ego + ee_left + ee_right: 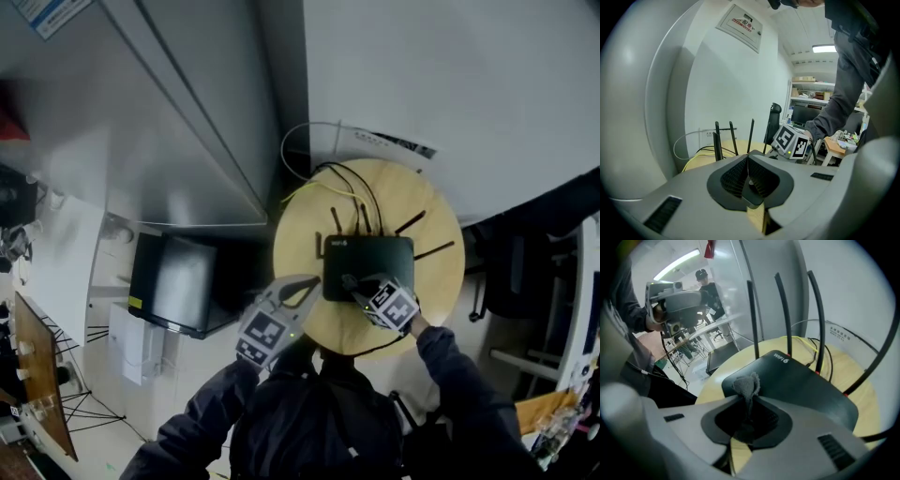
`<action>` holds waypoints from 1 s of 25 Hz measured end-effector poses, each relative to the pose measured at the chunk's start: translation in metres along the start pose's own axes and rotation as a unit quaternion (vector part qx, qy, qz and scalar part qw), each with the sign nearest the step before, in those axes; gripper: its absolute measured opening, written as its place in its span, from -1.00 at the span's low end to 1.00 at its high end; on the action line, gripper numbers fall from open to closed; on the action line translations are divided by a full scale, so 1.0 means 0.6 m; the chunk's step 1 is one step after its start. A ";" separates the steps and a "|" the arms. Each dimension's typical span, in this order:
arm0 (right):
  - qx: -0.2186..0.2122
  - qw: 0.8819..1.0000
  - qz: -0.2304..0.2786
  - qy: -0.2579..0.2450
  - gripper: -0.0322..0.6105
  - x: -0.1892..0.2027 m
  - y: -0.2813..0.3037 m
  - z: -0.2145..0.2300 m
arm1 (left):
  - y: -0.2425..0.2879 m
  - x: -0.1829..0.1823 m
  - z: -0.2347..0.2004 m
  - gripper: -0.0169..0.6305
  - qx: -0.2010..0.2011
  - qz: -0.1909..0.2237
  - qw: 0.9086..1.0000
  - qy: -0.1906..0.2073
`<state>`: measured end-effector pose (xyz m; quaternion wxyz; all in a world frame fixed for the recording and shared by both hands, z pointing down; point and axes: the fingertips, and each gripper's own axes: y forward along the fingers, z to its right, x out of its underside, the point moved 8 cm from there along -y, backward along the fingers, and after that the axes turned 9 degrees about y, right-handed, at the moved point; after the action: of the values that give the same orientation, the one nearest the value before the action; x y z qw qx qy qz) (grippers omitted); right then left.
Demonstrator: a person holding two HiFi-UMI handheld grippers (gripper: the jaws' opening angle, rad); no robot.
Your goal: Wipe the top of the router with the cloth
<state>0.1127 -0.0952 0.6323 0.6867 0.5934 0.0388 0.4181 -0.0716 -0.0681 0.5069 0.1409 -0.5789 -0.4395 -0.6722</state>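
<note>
Table (298, 234): round, pale wood, standing against a white wall.
Router (367, 267): flat black box lying in the middle of the table, top face up and bare.
Router's lie: the long axis runs left to right. Antennas rise along the far edge and splay towards the wall. Cables leave from the far side, and the plain near edge faces the person.
Left gripper (307, 283): jaws pressed together on nothing, just beside the router's near left corner.
Right gripper (361, 289): jaws clamped on the cloth, over the near left part of the router's top.
Cloth (746, 384): small grey tuft poking out past the jaw tips. Whether it touches the router cannot be told.
Wiping well: the tuft is small, so it likely needs light downward pressure. Overlapping strokes along the long axis, from left to right, should work from the near edge towards the far. Stop short of the antennas so the jaws do not snag them. The left gripper could steady the near left corner if the router slides.
</note>
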 end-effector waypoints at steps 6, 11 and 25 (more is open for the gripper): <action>-0.028 0.999 0.001 0.018 -0.68 0.037 0.000 -0.033 | 0.004 -0.001 0.001 -0.96 0.010 -0.003 1.000 0.005; -0.016 0.999 0.023 0.025 -0.68 0.015 -0.018 0.002 | 0.004 -0.004 0.000 -0.96 0.013 -0.005 1.000 0.010; 0.119 0.992 0.033 0.039 -0.68 -0.058 -0.021 0.168 | 0.008 -0.009 -0.006 -0.96 0.012 -0.006 1.000 0.006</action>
<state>0.1522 -0.1952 0.6356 0.5946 0.6551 0.0958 0.4562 -0.0692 -0.0751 0.5043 0.1468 -0.5702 -0.4504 -0.6712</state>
